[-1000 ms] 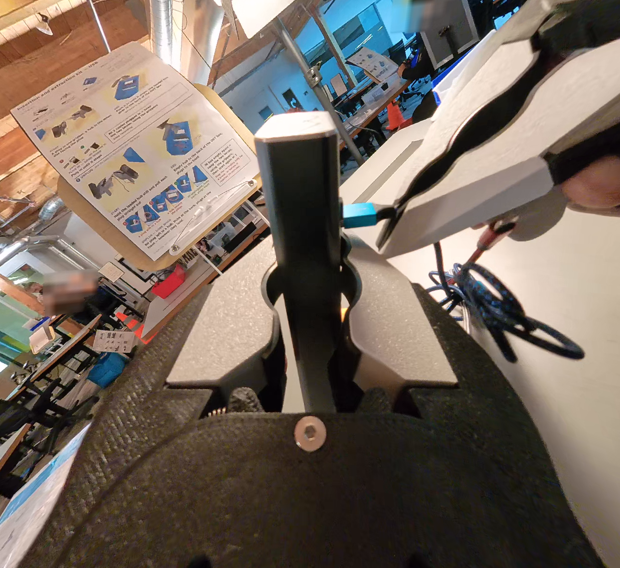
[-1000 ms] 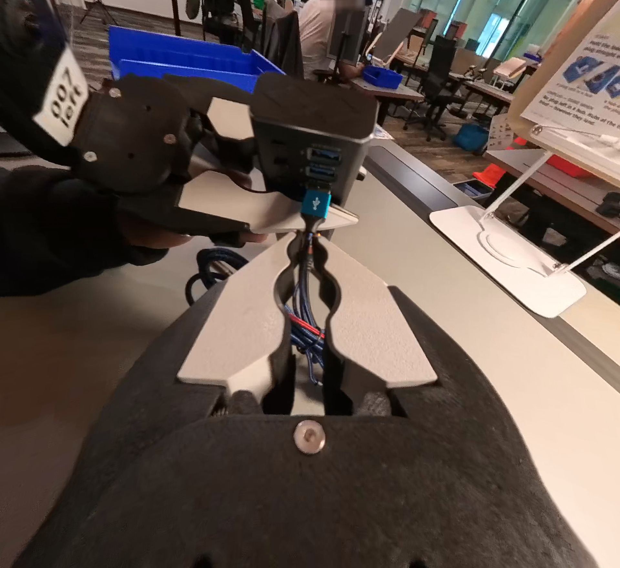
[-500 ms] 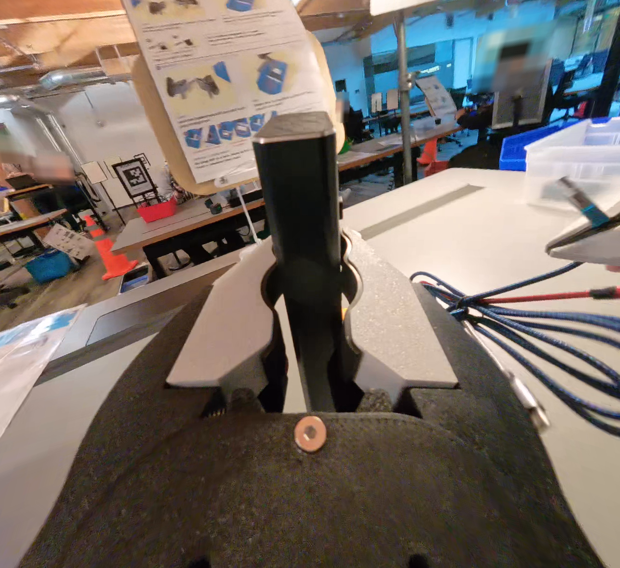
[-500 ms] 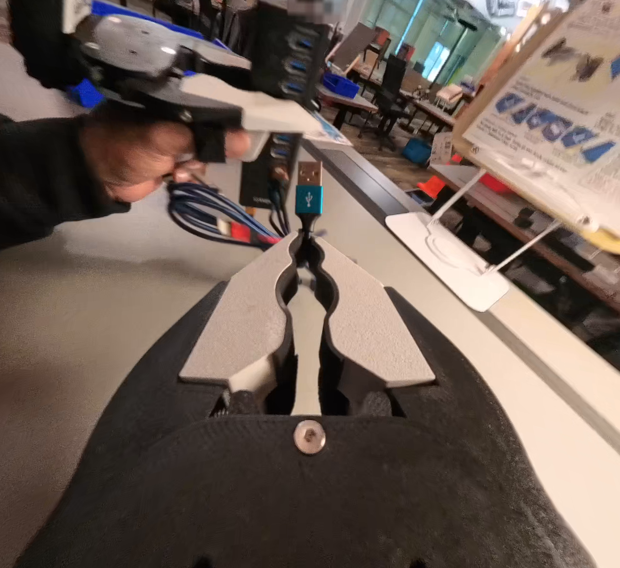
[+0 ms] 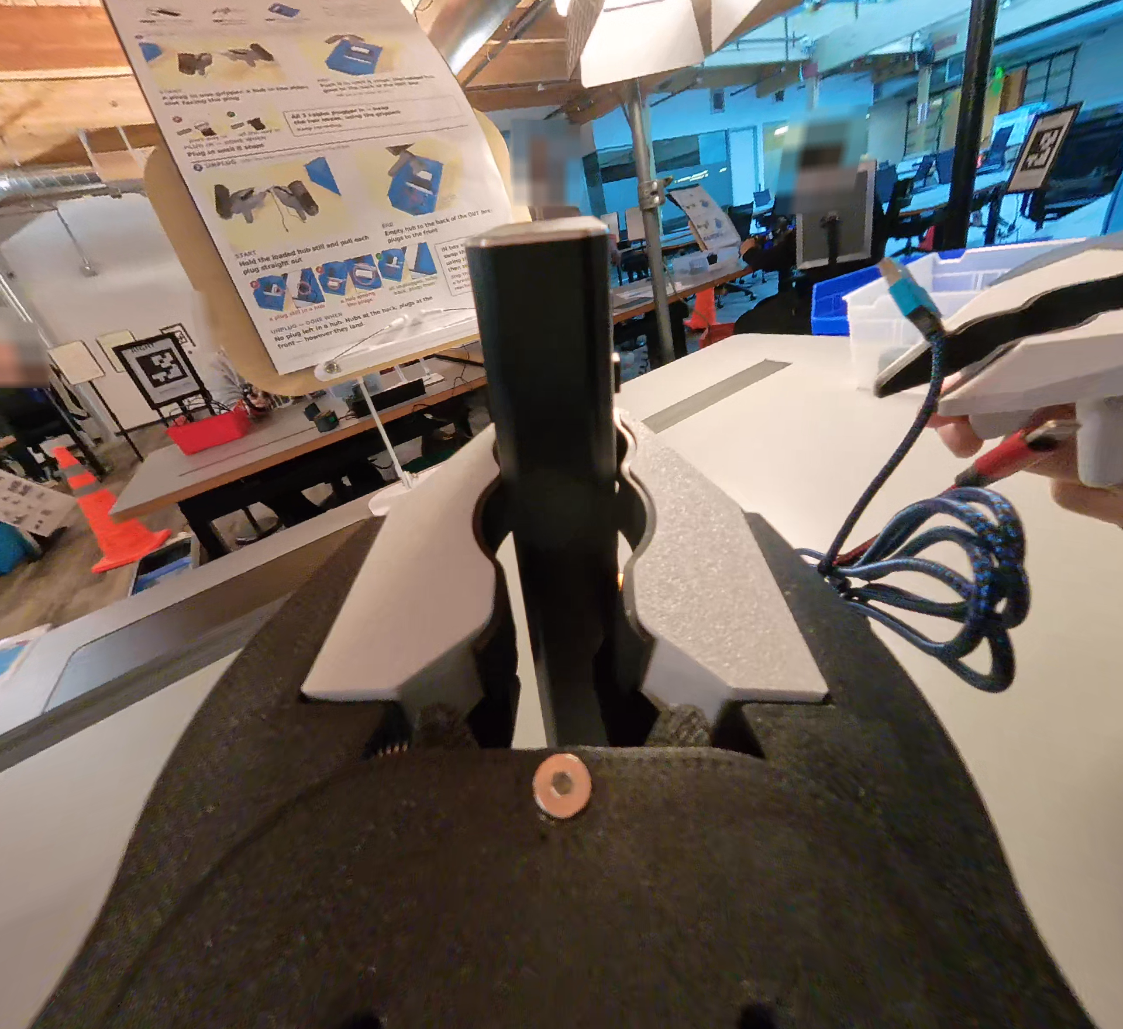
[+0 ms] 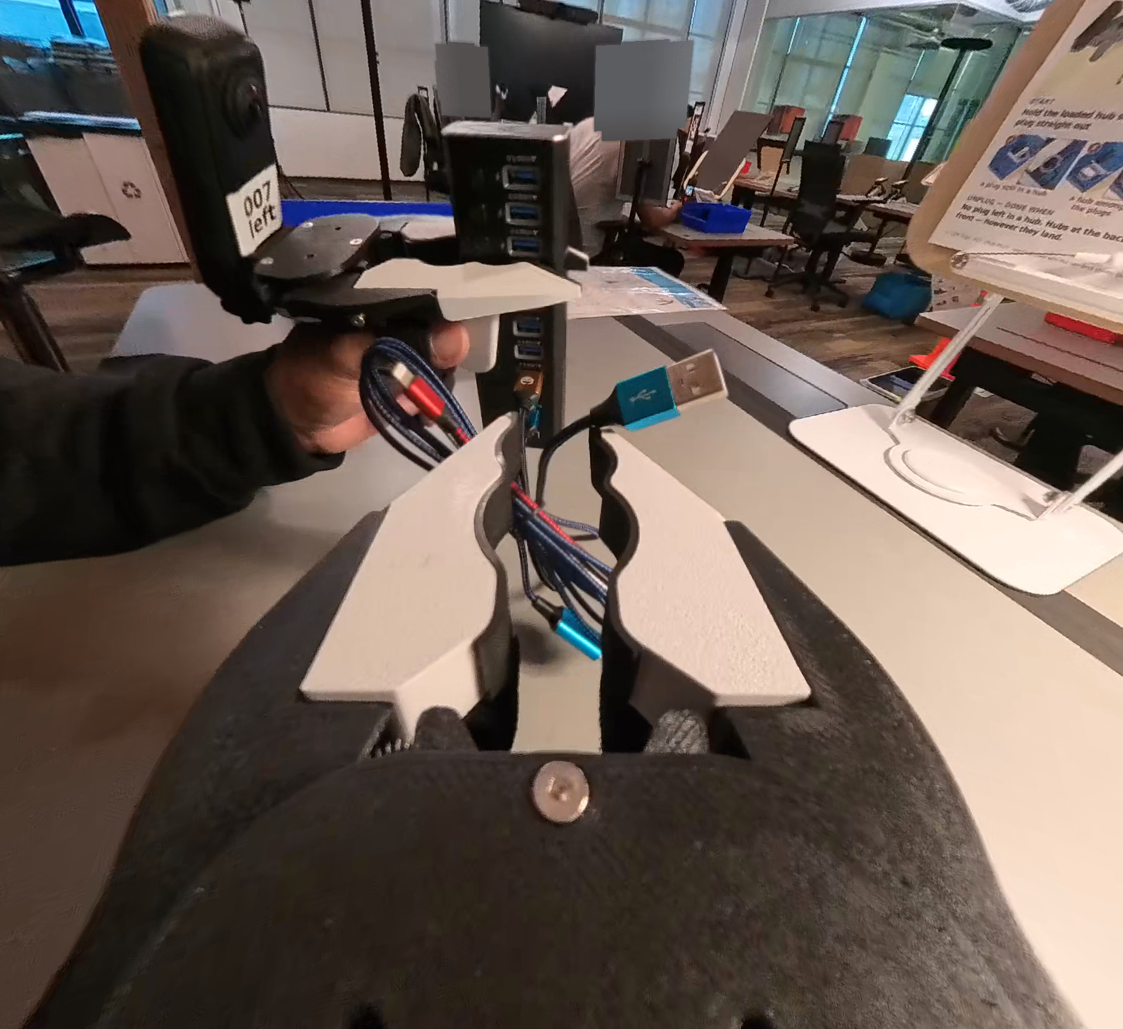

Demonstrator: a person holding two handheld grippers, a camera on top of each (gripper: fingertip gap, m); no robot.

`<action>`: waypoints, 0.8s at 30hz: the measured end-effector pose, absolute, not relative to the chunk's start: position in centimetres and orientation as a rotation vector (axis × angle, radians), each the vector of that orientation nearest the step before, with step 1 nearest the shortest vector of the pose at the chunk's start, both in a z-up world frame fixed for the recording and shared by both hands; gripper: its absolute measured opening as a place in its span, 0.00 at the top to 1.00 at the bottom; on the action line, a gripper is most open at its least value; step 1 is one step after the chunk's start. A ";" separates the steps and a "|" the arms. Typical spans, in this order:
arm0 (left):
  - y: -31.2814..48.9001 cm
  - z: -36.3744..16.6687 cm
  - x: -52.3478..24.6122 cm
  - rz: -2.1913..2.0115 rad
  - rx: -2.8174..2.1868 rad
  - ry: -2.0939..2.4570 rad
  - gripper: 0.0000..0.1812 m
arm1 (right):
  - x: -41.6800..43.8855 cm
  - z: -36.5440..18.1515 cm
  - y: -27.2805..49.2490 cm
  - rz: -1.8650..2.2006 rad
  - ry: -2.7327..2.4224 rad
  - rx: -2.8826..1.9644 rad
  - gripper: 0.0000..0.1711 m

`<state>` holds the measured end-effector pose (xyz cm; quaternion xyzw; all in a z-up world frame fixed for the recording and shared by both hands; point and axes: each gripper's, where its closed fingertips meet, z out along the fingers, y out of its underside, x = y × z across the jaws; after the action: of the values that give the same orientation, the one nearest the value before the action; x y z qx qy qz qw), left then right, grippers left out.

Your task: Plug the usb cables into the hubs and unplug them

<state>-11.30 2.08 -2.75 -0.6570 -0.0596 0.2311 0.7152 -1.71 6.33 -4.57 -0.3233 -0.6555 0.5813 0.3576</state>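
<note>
Left gripper (image 5: pixel 559 489) clenched on black USB hub (image 5: pixel 541 368), held upright above the grey table (image 5: pixel 790 453); its port face shows in right wrist view, one plug seated near the bottom. Right gripper (image 6: pixel 556 435) fingers parted, teal USB-A plug (image 6: pixel 662 395) loose at 1 o'clock of the tips; braided blue cable bundle (image 6: pixel 559 544) between the fingers; instruction sheet (image 5: pixel 304 161) at 10 o'clock.

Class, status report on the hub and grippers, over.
Left gripper shut on hub, upright. Right gripper open, teal plug loose between fingers, unplugged. Cable bundle hangs beside hub.
</note>
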 end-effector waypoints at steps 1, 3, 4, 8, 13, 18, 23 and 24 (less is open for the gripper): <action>2.0 -2.7 -11.5 0.501 -1.447 -0.142 0.83 | -1.7 -4.5 6.5 1.509 -1.688 -0.835 0.87; 1.8 -2.6 -11.7 0.497 -1.438 -0.150 0.83 | -1.4 -3.8 6.7 1.547 -1.658 -0.825 0.85; 1.7 -2.8 -12.0 0.521 -1.446 -0.152 0.83 | -1.2 -3.2 6.9 1.581 -1.633 -0.817 0.85; 1.5 -2.9 -12.4 0.575 -1.447 -0.139 0.83 | -1.0 -2.2 8.1 1.589 -1.593 -0.833 0.85; 2.7 -2.5 -9.7 0.467 -1.404 -0.013 0.83 | -2.4 -4.0 10.2 1.466 -1.597 -0.939 0.85; 3.8 -2.6 -6.8 0.376 -1.398 0.094 0.84 | -3.2 -5.3 10.9 1.448 -1.615 -1.008 0.85; 4.2 -3.0 -6.6 0.406 -1.428 0.111 0.84 | -2.2 -1.5 12.5 1.483 -1.491 -0.959 0.85; 4.1 -3.0 -6.7 0.407 -1.429 0.105 0.84 | -1.9 -0.6 13.1 1.503 -1.456 -0.957 0.86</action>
<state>-6.70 4.13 -2.98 -0.6501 0.0479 0.1853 0.7354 -1.87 13.08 -0.62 -0.3798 -0.5779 0.5961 0.4080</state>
